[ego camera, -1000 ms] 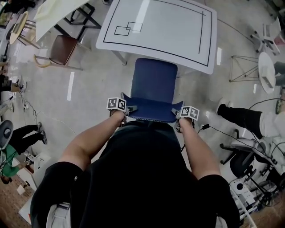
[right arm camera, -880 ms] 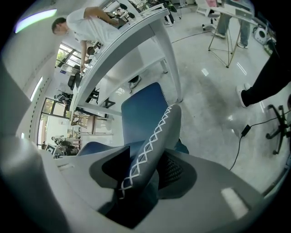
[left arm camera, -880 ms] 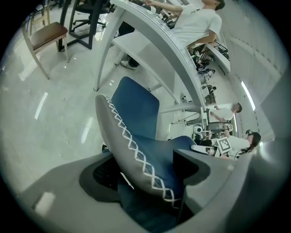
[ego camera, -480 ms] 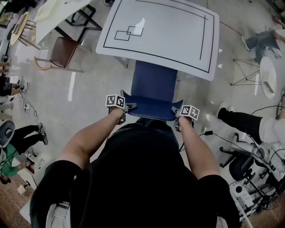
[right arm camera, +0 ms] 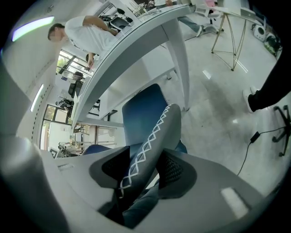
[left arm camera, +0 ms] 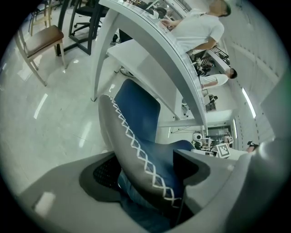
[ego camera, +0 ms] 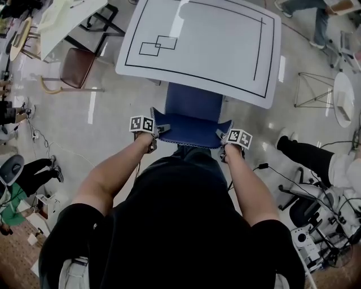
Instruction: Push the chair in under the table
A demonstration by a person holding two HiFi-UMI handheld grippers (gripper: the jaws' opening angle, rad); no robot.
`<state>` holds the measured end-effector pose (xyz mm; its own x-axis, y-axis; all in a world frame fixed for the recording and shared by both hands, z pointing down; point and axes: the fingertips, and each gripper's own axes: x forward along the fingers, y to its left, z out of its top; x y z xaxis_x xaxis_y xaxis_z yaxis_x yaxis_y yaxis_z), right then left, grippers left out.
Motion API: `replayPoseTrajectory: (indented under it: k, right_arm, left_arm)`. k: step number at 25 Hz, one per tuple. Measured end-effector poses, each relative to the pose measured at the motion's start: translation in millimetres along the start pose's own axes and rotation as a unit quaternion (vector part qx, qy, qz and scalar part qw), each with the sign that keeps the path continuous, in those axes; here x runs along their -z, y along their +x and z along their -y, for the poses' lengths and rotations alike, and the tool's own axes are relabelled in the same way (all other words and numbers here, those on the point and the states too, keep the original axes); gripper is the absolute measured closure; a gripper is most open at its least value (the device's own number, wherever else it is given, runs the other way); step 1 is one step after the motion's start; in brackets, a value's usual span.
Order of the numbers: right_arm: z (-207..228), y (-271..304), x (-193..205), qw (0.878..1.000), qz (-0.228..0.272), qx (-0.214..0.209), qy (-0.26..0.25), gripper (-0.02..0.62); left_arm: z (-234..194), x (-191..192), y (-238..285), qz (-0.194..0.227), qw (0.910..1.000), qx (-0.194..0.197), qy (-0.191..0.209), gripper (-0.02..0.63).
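A blue chair [ego camera: 193, 115] stands with its seat partly under the white table [ego camera: 203, 45]. My left gripper [ego camera: 158, 131] is shut on the left edge of the chair's backrest [left arm camera: 136, 150], whose grey back with white stitching fills the gap between the jaws. At the backrest's right edge [right arm camera: 150, 145], my right gripper [ego camera: 221, 137] is shut in the same way. In both gripper views the table top runs above the blue seat. The chair's legs are hidden under the seat and my body.
A brown wooden chair [ego camera: 76, 68] stands to the left of the table. Another white table [ego camera: 67, 17] lies at the far left. A person's legs [ego camera: 307, 151], a cable [ego camera: 282, 172] and equipment are at the right. A wire-frame stand [ego camera: 313, 89] is far right.
Both grippers have pushed the chair forward; more of the blue seat now lies under the table's near edge. The grips have not changed.
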<state>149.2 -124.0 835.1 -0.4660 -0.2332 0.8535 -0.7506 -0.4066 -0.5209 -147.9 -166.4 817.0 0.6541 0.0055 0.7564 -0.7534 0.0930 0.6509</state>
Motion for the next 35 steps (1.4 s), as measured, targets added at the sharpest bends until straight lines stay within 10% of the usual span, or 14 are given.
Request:
replayPoseTrajectory:
  k: [35]
  right_arm:
    - [-47.4,42.3,-137.2,0.997,0.065,-0.034,0.024,0.370]
  left_arm:
    - [10.7,-159.1,11.0,0.101,0.9937,0.033,-0.034,0.132]
